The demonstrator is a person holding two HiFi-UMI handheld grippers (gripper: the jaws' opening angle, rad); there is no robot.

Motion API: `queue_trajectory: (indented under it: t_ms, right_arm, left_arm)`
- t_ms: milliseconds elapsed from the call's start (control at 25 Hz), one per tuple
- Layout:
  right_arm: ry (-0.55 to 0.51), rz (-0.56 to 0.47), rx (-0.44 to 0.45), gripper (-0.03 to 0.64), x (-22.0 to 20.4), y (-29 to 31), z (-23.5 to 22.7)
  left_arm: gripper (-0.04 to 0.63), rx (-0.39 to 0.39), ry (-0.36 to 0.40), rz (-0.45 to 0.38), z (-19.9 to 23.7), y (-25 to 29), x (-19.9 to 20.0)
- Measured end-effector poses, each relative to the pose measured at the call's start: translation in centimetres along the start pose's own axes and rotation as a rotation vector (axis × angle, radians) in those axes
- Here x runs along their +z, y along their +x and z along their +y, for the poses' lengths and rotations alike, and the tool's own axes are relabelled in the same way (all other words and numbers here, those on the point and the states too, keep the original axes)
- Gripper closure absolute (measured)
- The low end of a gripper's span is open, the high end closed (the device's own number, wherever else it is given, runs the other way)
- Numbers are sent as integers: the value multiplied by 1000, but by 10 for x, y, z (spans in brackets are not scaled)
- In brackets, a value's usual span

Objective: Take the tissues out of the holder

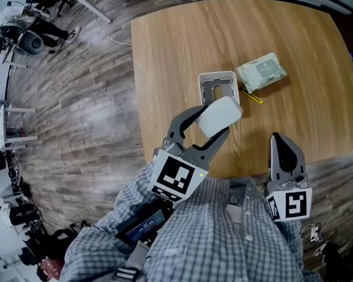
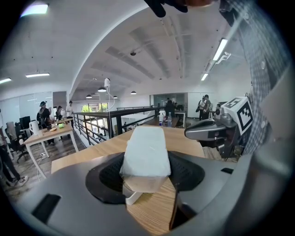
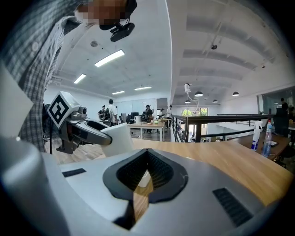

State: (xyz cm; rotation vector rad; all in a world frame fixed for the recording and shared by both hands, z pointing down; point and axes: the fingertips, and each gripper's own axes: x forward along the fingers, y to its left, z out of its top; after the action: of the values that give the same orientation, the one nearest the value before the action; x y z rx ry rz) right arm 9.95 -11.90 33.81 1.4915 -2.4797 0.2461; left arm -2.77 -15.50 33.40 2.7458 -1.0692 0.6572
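A grey-white tissue holder base (image 1: 217,87) lies open on the round wooden table (image 1: 177,49). A green tissue pack (image 1: 261,72) lies on the table just right of it. My left gripper (image 1: 216,119) is shut on a white rounded cover (image 1: 220,115), held just above the table in front of the base. In the left gripper view the cover (image 2: 144,152) fills the space between the jaws of that gripper (image 2: 145,159). My right gripper (image 1: 278,143) hovers by the table's near edge, shut with nothing held. The right gripper view shows those jaws (image 3: 146,171) and the cover (image 3: 118,138) at left.
A thin yellow stick (image 1: 252,97) lies between the holder base and the tissue pack. The table's near edge (image 1: 243,169) runs just in front of my checked shirt. Wooden floor lies left of the table. Desks and people stand in the far background.
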Motion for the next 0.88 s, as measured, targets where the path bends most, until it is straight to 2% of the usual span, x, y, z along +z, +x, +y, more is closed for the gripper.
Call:
queue_trajectory:
  t_ms: [280,600,880]
  right_arm:
    - [47,-35,-36,606,11,3,5]
    - [20,37,-30,606,-9,-3,3]
    - [51,-15,-45,606,5,-3,6]
  left_arm:
    - [330,4,-58,4,5,-2,-8]
    - [330,-12,-95,8,8,2,-13]
    - [329,-18,-97,8,6,2,-13]
